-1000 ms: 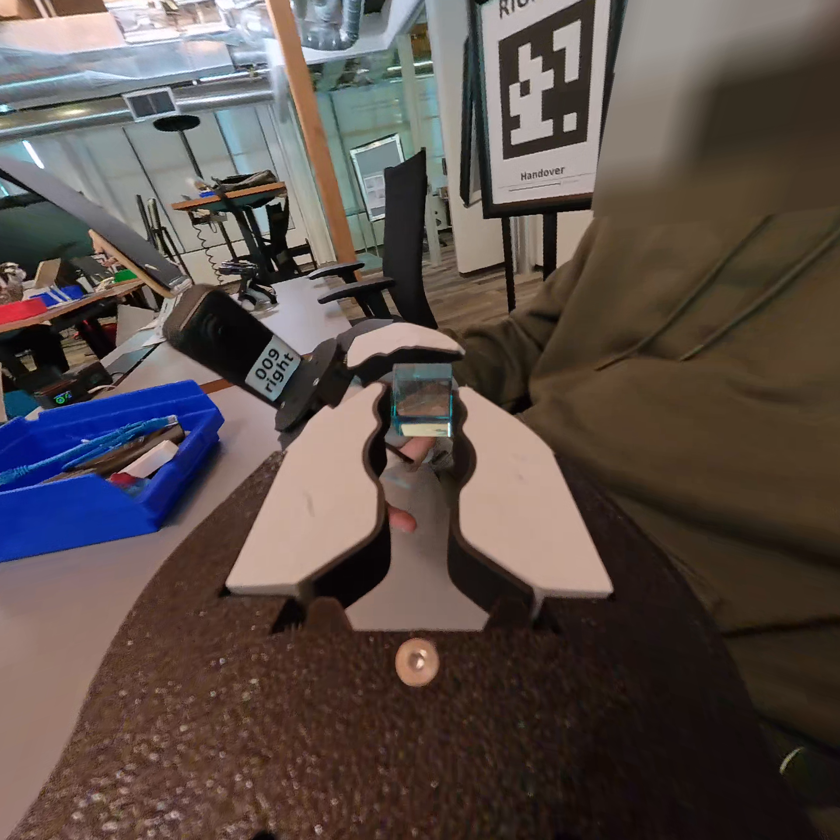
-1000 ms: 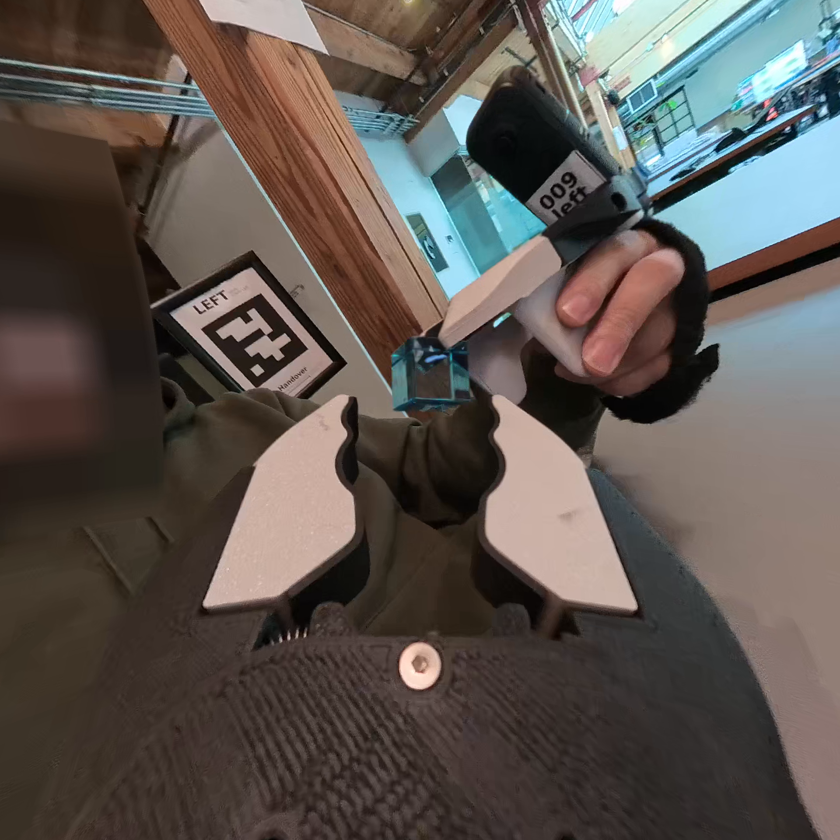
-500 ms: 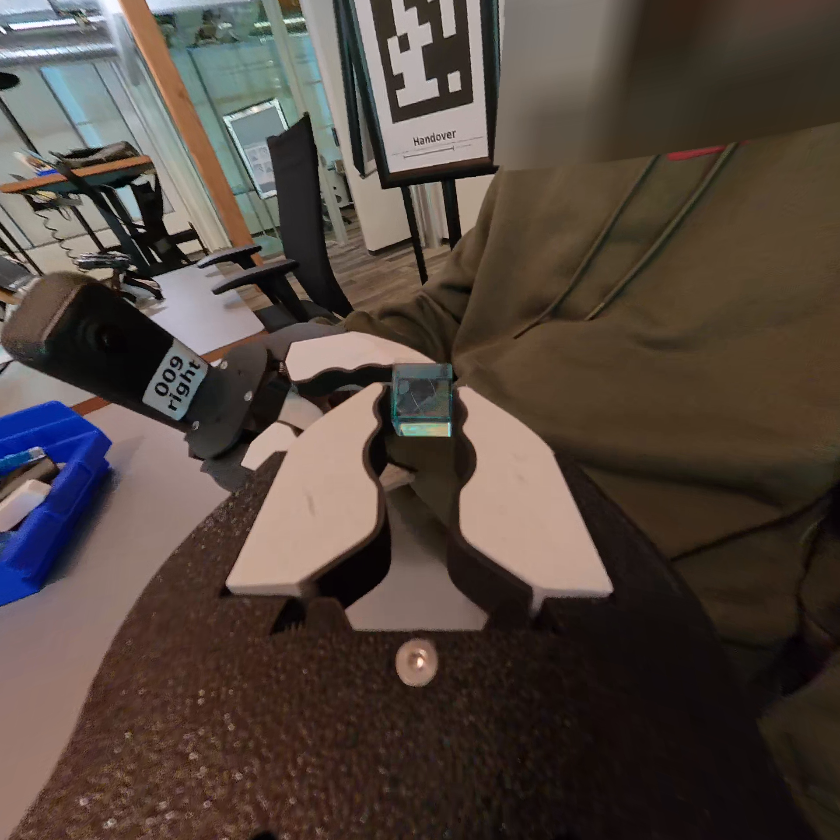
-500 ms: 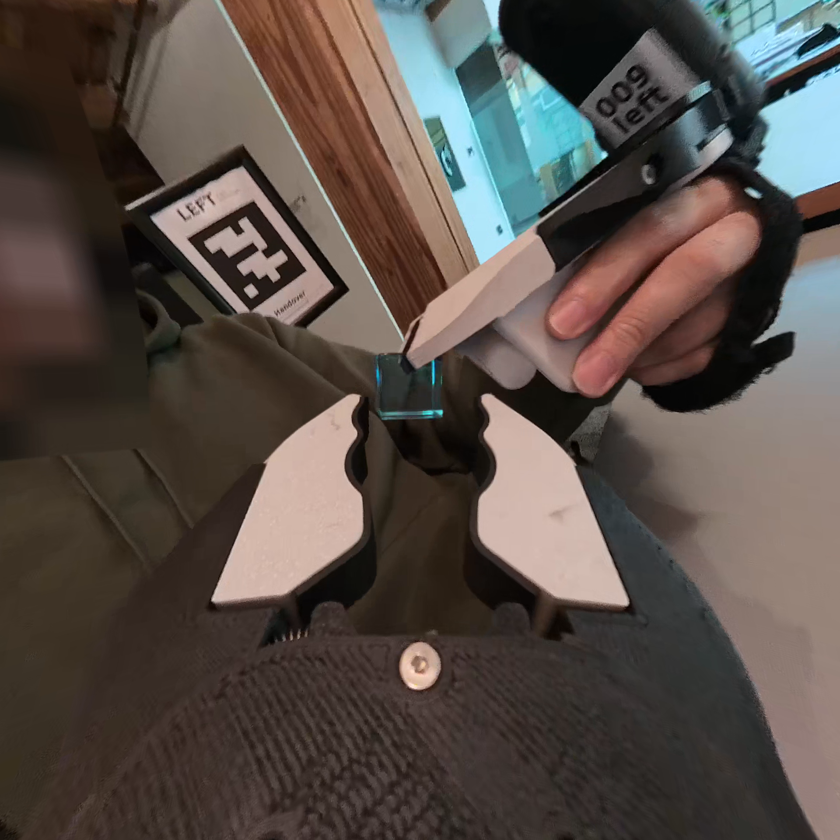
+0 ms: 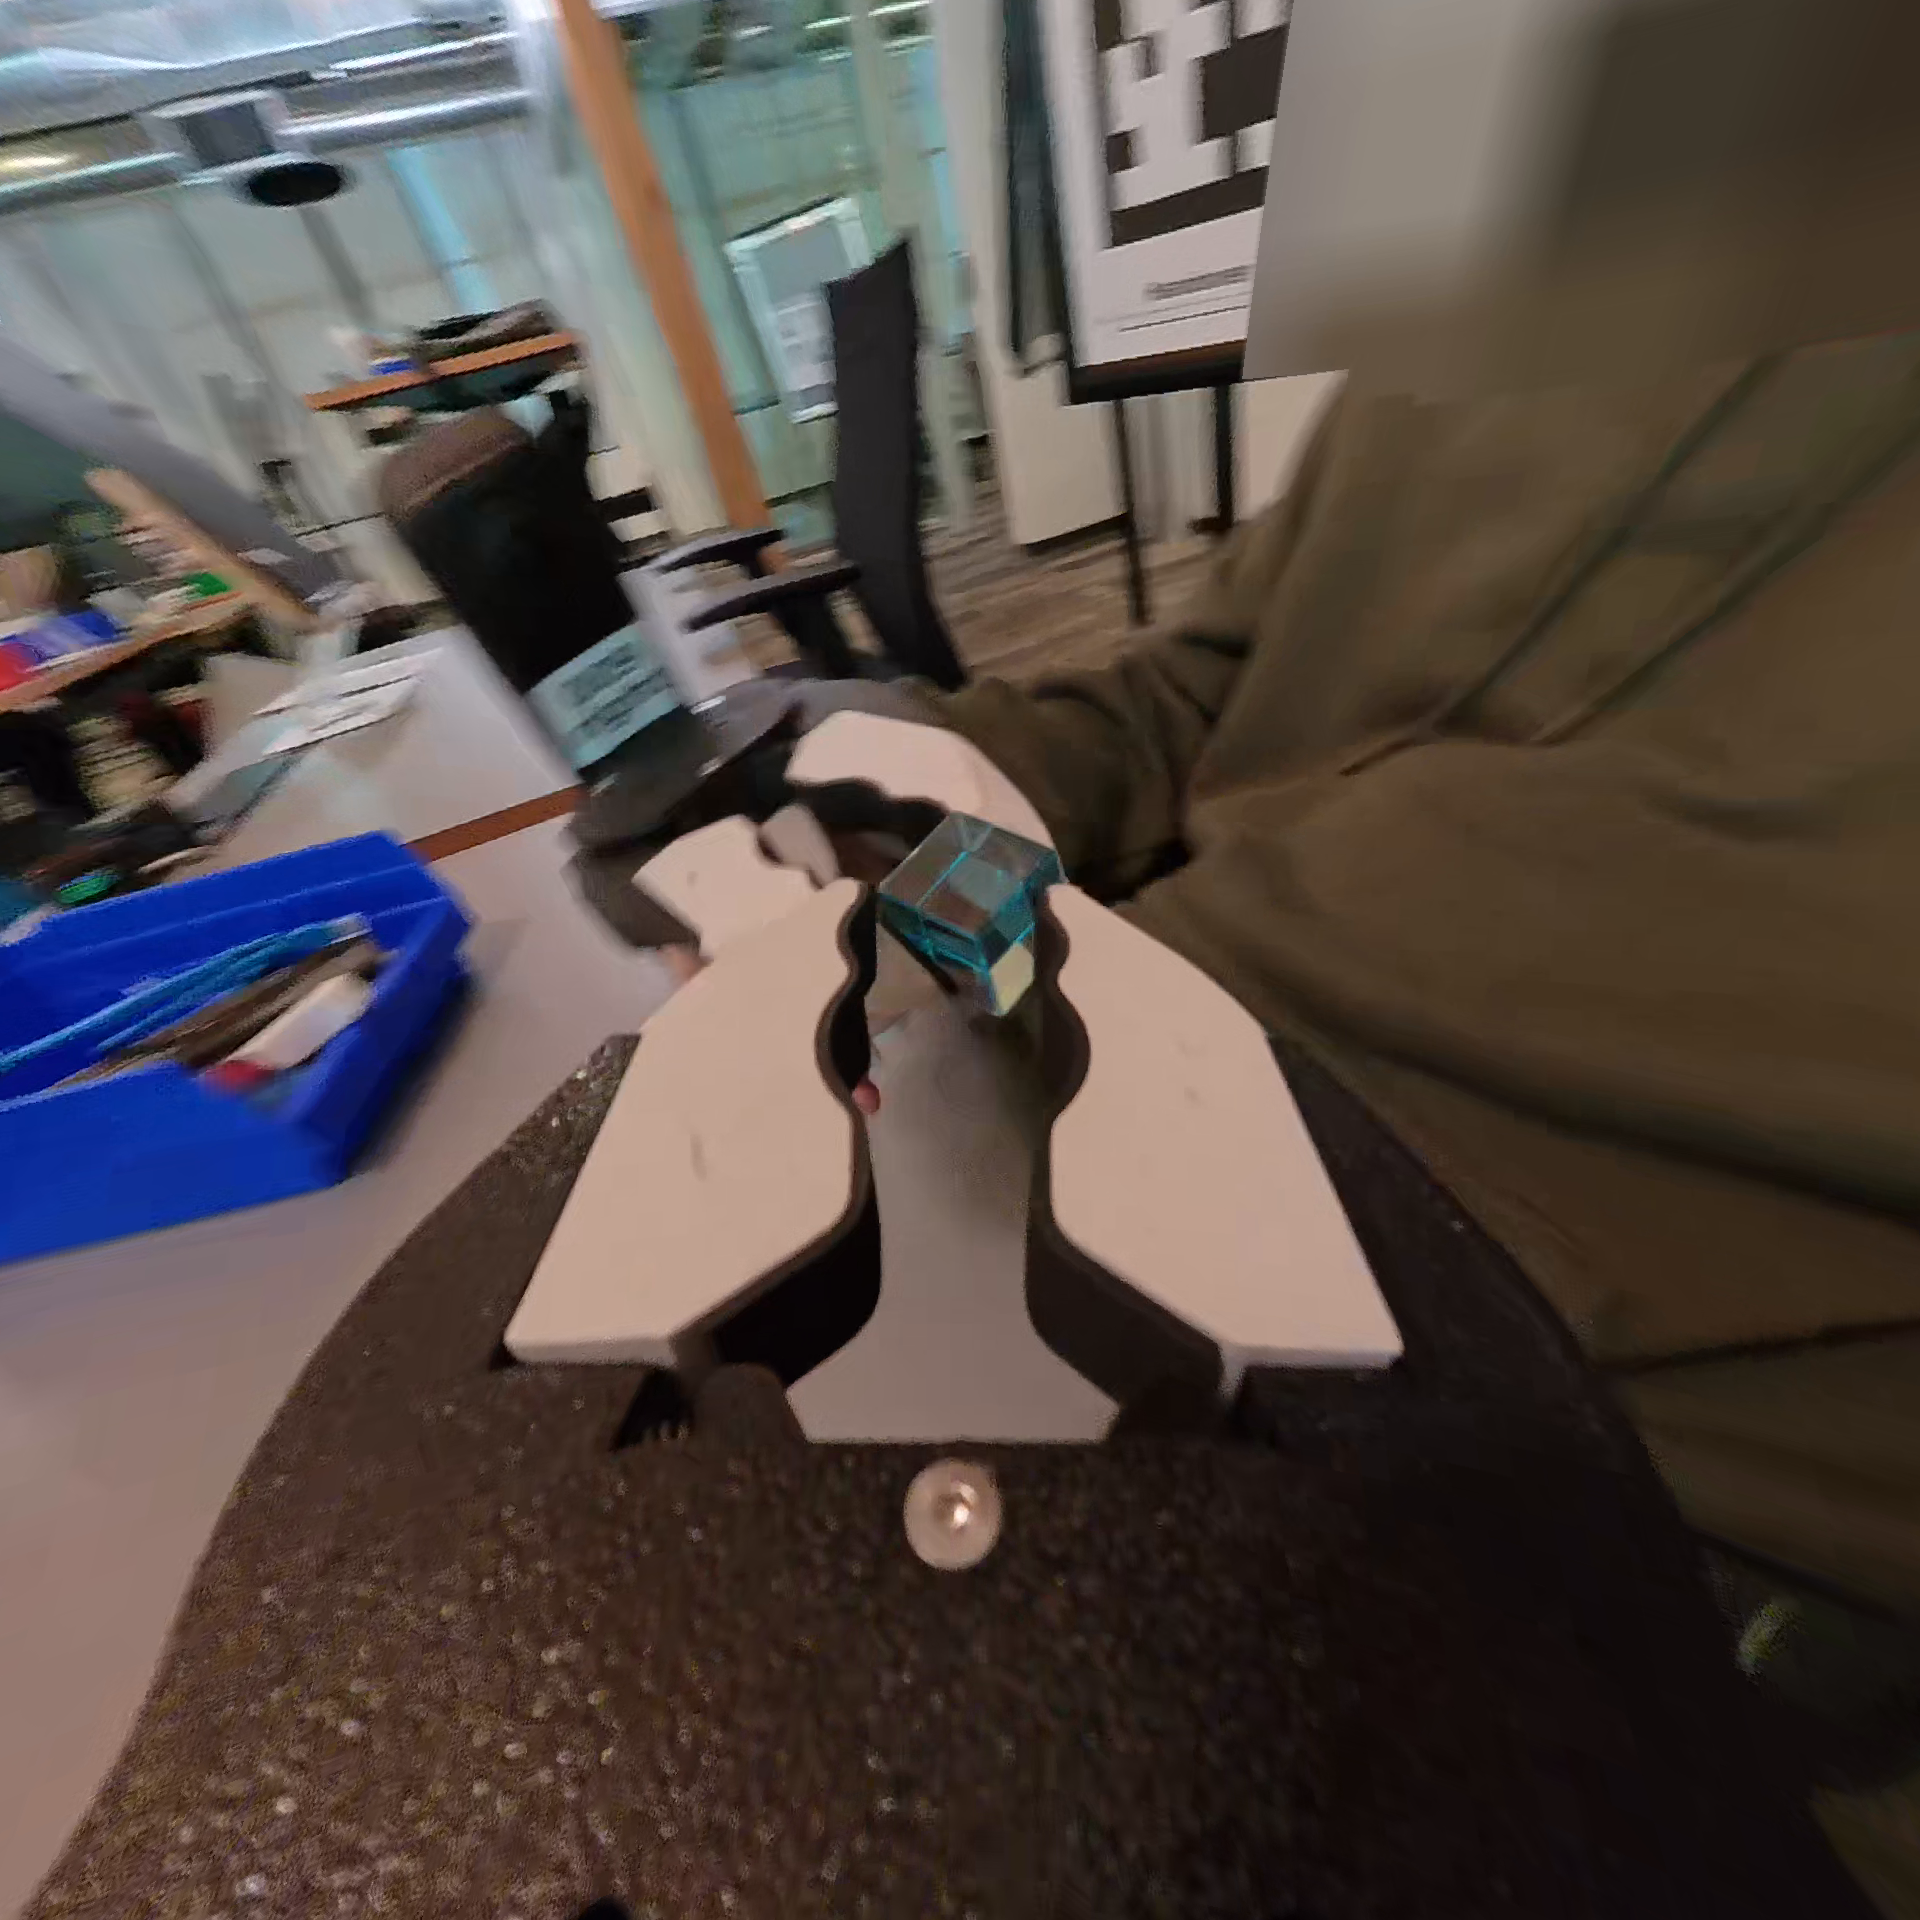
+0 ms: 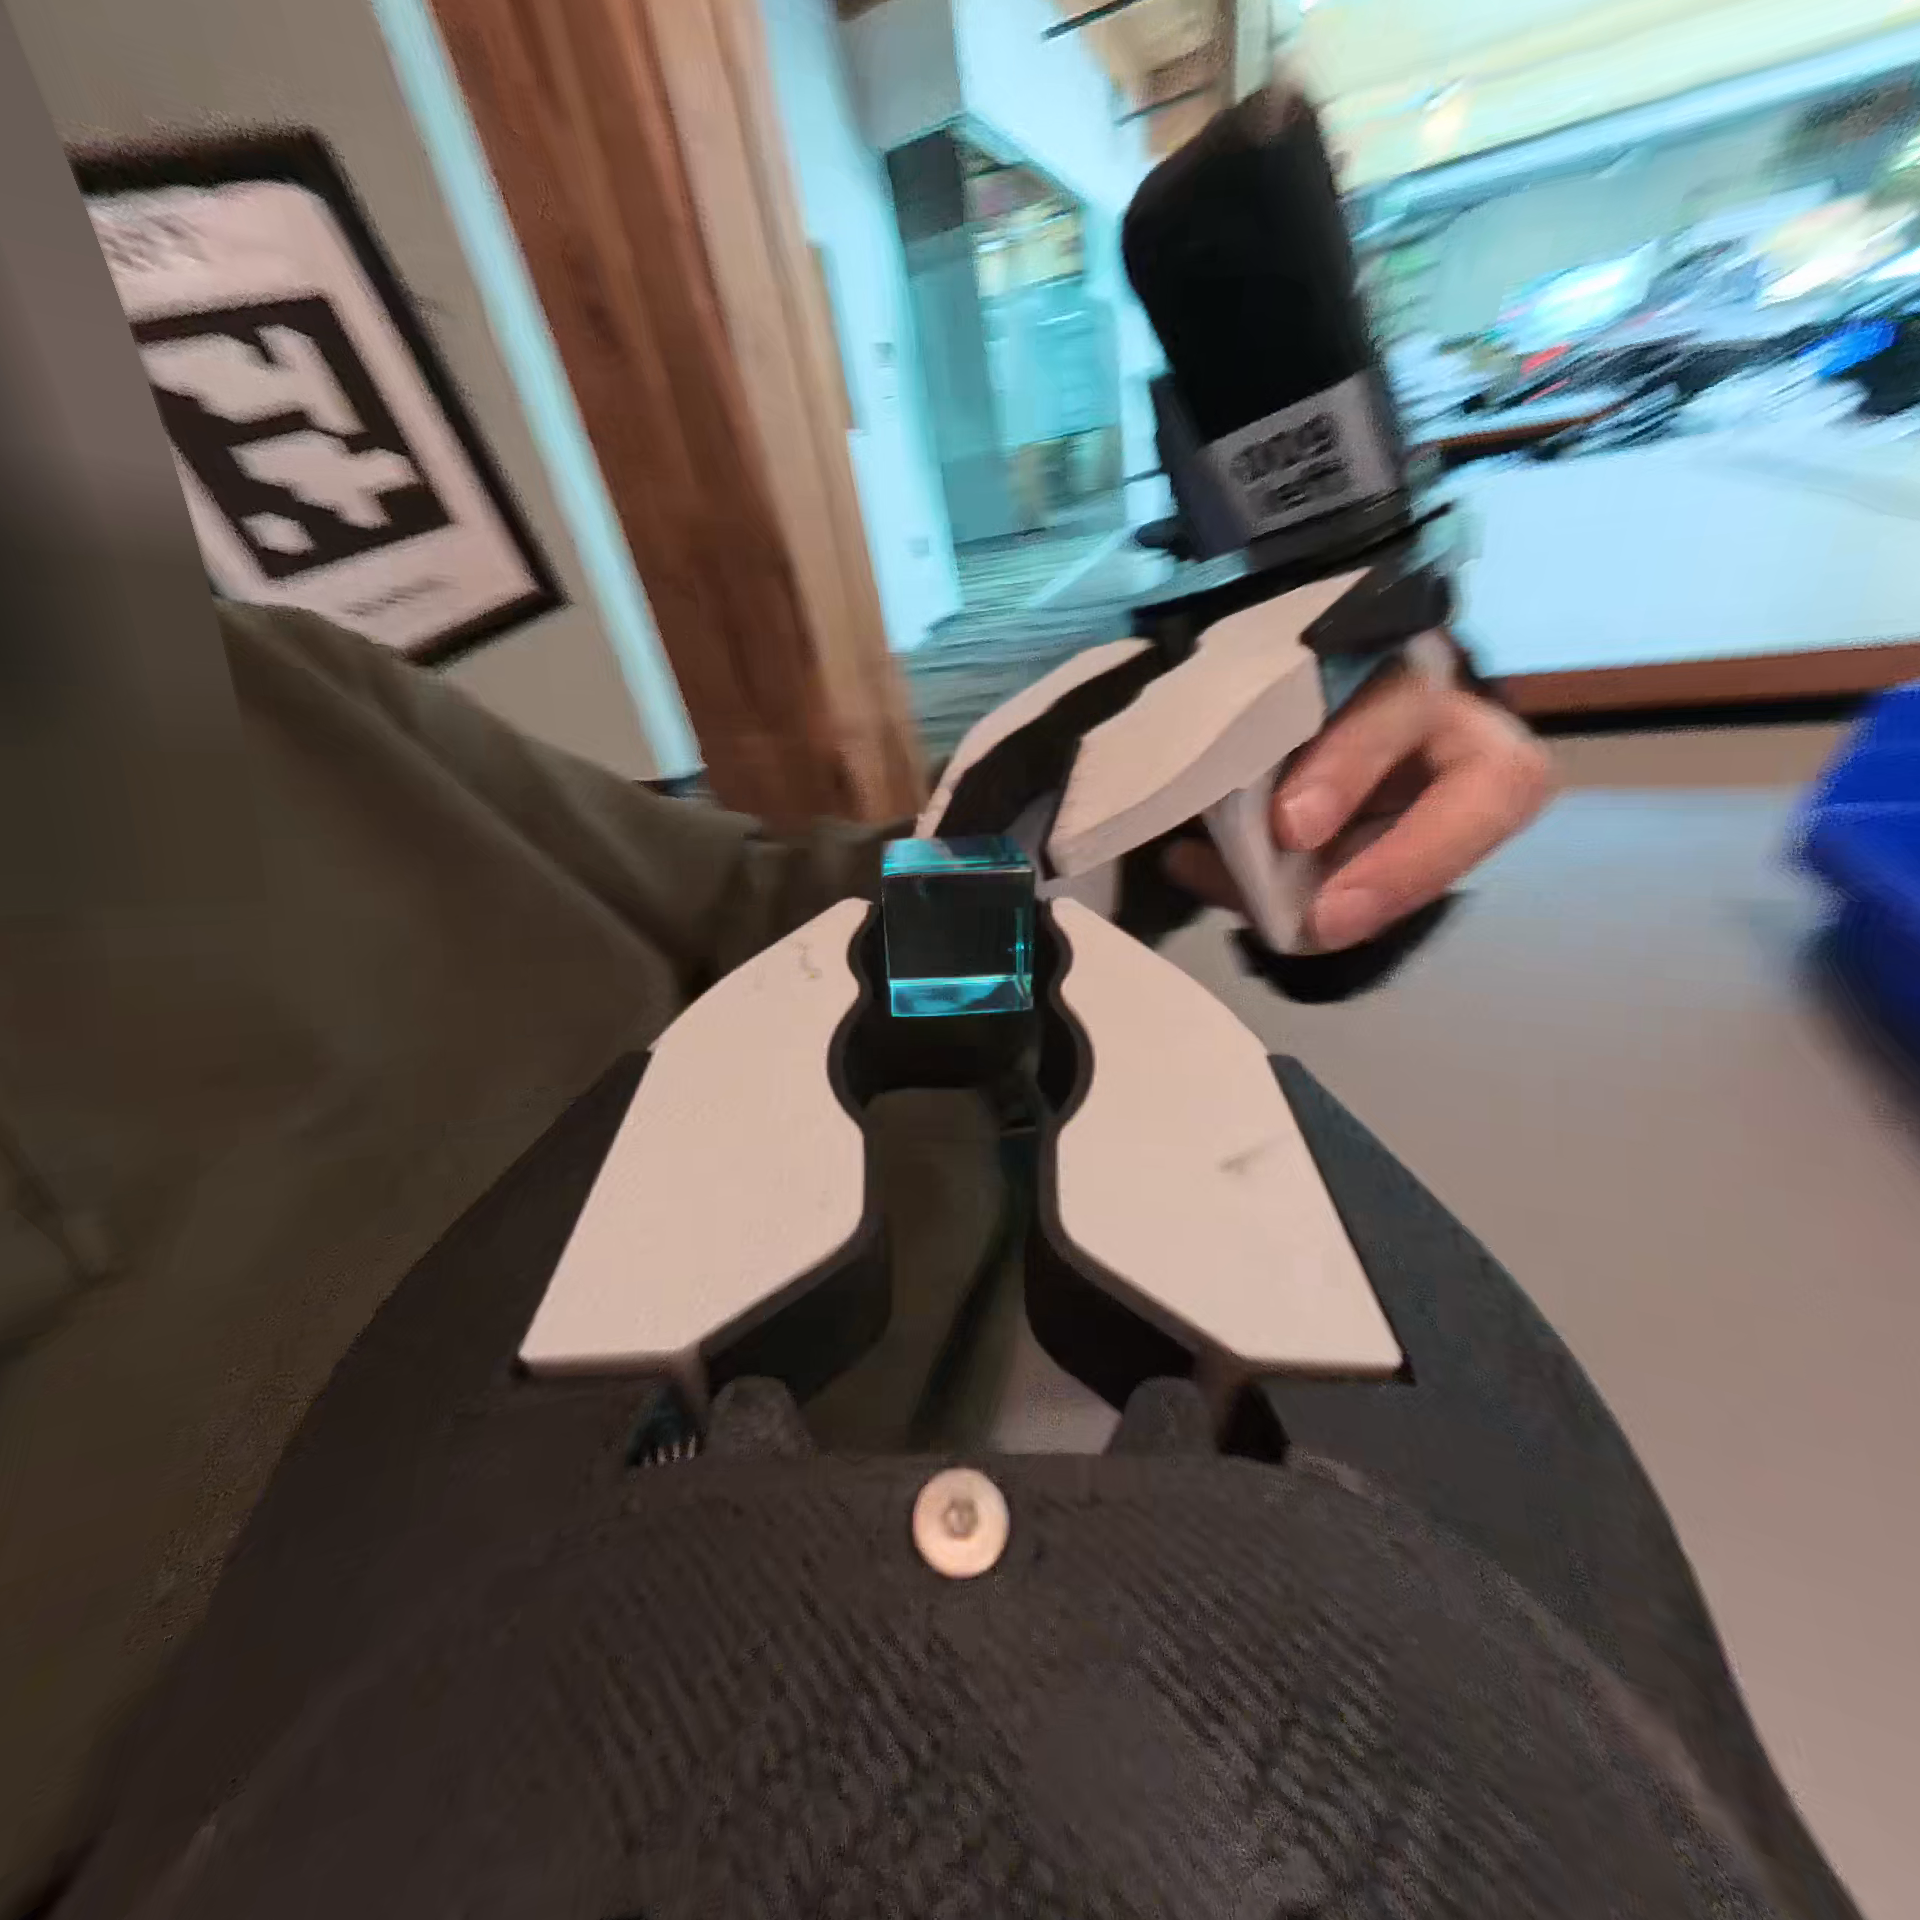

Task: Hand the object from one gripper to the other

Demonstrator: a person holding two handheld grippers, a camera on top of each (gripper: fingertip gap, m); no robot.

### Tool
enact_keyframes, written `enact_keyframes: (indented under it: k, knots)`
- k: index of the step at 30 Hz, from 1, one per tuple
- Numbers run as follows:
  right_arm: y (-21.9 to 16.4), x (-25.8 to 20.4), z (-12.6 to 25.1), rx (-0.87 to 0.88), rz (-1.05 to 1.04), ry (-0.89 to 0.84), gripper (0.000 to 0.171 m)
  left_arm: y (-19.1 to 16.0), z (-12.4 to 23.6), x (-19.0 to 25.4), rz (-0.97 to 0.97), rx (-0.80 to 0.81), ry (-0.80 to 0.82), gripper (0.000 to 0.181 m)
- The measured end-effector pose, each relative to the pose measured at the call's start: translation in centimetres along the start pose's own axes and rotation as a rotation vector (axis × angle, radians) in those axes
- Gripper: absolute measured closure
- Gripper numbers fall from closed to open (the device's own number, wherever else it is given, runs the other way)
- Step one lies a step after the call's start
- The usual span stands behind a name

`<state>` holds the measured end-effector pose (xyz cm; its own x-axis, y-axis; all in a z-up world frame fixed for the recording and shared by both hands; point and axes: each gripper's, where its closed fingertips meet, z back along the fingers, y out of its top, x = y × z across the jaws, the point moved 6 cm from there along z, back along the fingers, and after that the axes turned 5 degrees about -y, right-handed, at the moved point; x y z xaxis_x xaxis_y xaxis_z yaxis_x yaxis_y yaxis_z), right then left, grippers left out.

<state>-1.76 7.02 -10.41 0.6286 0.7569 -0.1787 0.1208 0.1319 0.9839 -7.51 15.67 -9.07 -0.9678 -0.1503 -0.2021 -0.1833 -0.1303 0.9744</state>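
1 clear, teal-edged cube (image 6: 958,925), clamped square between the fingertips of the right gripper (image 6: 958,912), touching both inner faces. Right gripper closed to the cube's width. Left gripper (image 5: 956,920) parted by a narrow gap, gripping nothing, with the cube tilted just at its tips. 1 pale sticker (image 5: 608,686) on each black camera body, writing too blurred to read. 1 framed black-and-white marker board (image 6: 301,416) behind, caption unreadable. 1 blue bin (image 5: 208,1132) on the grey table (image 5: 156,1403).

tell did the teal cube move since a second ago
Yes. In the right wrist view the teal cube went from ahead of the right gripper to between its fingers.
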Motion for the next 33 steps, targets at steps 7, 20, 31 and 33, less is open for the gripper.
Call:
enact_keyframes:
  k: [7,20,31,33]
  knots:
    - [3.6,3.3,3.5,0.026,0.532,-0.961,0.145,1.2,2.4,-5.5,0.219,0.063,0.621,0.147]
    - [3.4,3.5,3.4,-0.223,0.829,-1.370,0.145,0.9,-1.9,-6.7,0.362,-0.027,0.845,0.148]
    - [3.2,3.2,3.3,-0.202,0.559,-0.945,0.132,0.6,0.0,-6.0,0.176,-0.147,0.688,0.156]
    - [2.9,2.9,3.5,-0.201,0.463,-0.822,0.124,0.8,0.4,-5.3,0.117,-0.133,0.590,0.156]
